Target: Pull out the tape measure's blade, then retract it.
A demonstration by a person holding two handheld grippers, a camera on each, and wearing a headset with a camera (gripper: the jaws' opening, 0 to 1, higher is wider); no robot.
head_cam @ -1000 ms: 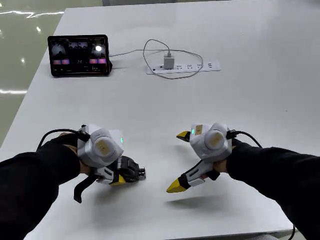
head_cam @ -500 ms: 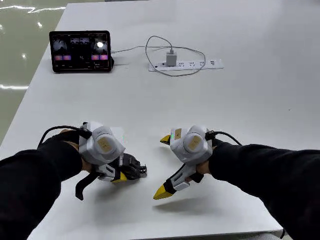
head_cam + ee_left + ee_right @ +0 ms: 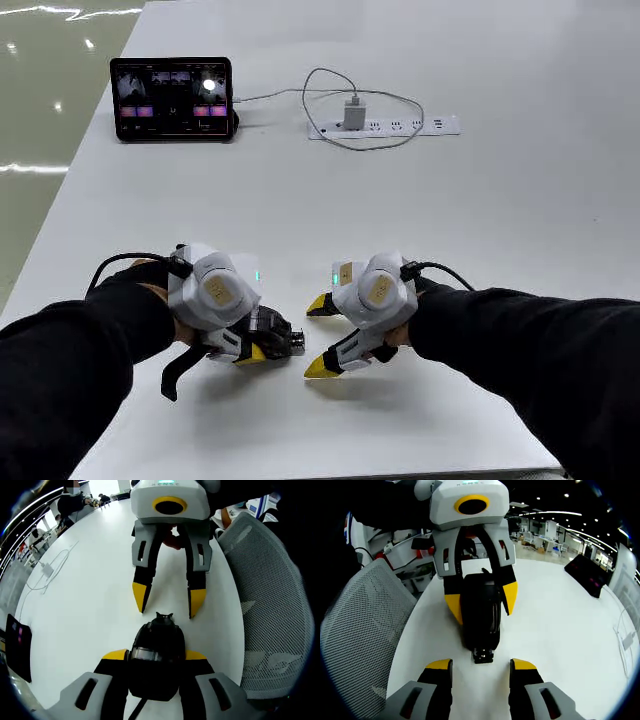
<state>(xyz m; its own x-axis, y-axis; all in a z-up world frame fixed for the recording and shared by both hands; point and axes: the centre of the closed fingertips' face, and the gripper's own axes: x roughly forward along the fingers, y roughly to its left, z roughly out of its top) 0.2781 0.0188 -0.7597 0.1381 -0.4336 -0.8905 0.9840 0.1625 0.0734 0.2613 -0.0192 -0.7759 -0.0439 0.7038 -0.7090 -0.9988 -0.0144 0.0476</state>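
The black tape measure (image 3: 276,331) rests low over the white table (image 3: 420,220), with my left gripper (image 3: 262,342) shut on its case. In the left gripper view the case (image 3: 157,656) sits between my yellow-tipped jaws, its blade hook (image 3: 164,616) pointing forward. My right gripper (image 3: 321,336) faces it from the right, open, its yellow tips on either side of the hook end. In the right gripper view the hook (image 3: 483,655) lies just ahead of the gap between my right gripper (image 3: 481,666) tips, not clamped. The blade is inside the case.
A tablet (image 3: 172,98) stands at the far left of the table. A white power strip (image 3: 385,126) with a charger and looped cable lies at the far middle. The table's near edge runs just below my arms. A grey mesh chair (image 3: 270,605) stands beside the table.
My right gripper has moved left across the table and now faces the tape measure's hook end, still open. The left gripper has kept hold of the case and barely moved.
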